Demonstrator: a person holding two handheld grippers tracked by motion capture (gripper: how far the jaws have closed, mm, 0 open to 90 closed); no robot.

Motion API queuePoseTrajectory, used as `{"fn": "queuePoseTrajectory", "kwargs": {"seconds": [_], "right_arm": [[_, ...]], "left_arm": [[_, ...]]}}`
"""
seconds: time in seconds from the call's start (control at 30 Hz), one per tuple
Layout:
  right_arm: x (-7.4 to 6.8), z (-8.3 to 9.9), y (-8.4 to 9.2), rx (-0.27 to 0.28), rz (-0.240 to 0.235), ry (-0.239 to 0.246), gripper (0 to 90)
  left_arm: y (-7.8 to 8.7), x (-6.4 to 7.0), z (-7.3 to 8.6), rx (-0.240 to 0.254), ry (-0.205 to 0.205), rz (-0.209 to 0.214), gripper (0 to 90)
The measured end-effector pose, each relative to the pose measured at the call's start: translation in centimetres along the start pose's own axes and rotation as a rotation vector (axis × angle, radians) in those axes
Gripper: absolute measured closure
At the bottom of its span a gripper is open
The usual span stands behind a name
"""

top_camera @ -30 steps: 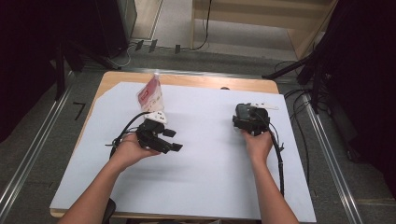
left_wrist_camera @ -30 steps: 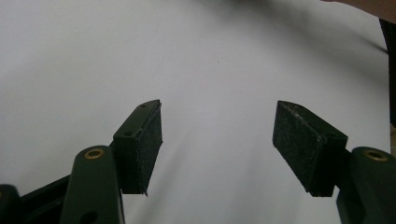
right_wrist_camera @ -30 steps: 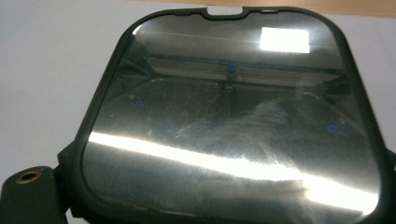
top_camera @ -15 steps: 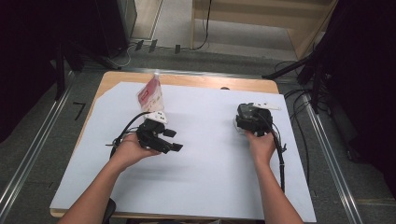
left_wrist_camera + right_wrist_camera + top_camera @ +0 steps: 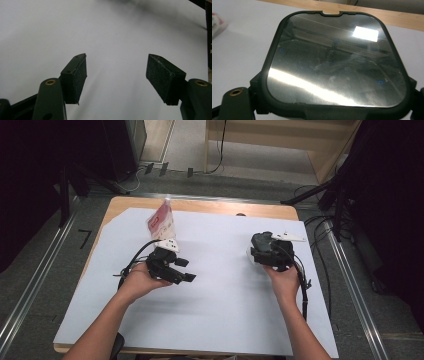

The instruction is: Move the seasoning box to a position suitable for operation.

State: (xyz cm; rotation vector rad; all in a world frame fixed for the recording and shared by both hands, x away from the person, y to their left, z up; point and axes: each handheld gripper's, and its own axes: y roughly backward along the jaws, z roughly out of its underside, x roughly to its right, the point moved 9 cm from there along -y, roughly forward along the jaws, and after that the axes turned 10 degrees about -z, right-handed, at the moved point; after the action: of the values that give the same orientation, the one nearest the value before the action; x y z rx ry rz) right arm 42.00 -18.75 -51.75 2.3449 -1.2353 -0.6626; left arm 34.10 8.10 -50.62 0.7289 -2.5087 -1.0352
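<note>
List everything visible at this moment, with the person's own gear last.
Table: one, light wood, under the sheet, its far edge and corners bare.
Sheet: one, white, covers most of the table.
Packet: one, pink and white, far left of the sheet, beyond the left gripper.
Phone: one, black case around a glossy dark face, between the right gripper's jaws.
Rails: two, grey metal, on the floor along both sides of the table.
Left gripper: one, black, jaws apart over bare sheet, nothing between them.
Right gripper: one, black, right of centre, holding the phone.
Hands: two, left, right.
</note>
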Motion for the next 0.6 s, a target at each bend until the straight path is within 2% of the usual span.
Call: {"fn": "queuePoseTrajectory", "kwargs": {"seconds": [0.23,0.37,0.6], "right_arm": [[-1.8,0.7,1.4,-0.002,-0.069,0.021,16.1],[-3.2,1.1,2.1,-0.007,-0.126,0.016,16.1],[-5.2,1.9,2.3,-0.02,-0.163,0.065,16.1]], "left_arm": [[0.1,-0.1,0.0,-0.003,0.004,-0.006,34.1],[0.1,0.0,-0.2,-0.005,0.035,0.009,34.1],[0.3,-0.3,-0.1,-0.009,0.022,-0.002,34.2]]}}
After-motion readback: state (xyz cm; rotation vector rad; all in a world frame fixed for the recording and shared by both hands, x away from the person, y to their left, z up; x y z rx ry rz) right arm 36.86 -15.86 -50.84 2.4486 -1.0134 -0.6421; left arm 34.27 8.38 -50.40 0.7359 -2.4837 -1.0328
